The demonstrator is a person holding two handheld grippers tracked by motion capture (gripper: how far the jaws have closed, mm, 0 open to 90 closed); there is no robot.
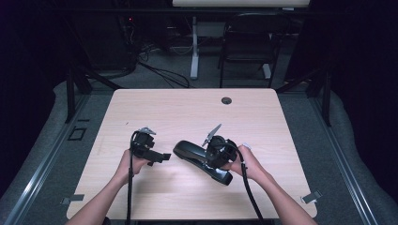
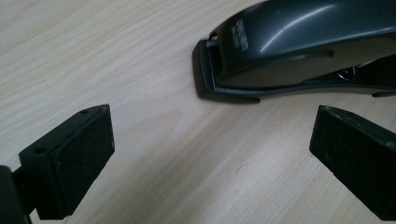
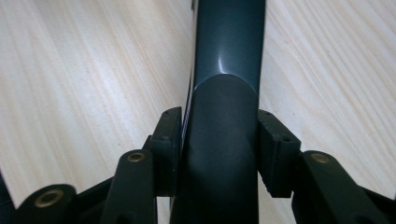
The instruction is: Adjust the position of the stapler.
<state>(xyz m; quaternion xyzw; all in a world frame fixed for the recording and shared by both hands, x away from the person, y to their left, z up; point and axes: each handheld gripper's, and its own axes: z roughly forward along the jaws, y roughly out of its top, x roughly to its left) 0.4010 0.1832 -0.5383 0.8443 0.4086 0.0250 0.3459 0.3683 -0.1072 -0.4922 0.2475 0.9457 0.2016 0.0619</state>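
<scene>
Landmark: the black stapler [image 1: 202, 161], lying flat on the wooden table [image 1: 187, 112] at its near centre, long body running diagonally.

Left of the stapler, the left gripper [image 1: 162, 158] is held in the person's left hand [image 1: 133, 164], its jaws pointing at the stapler's front end. In the left gripper view its jaws stand wide apart with bare wood between them; the stapler's nose [image 2: 299, 46] lies just beyond, untouched.

At the stapler's rear half sits the right gripper [image 1: 212, 158]. In the right gripper view its pads [image 3: 275, 154] press both flanks of the stapler's body [image 3: 224, 140], gripping it.
</scene>
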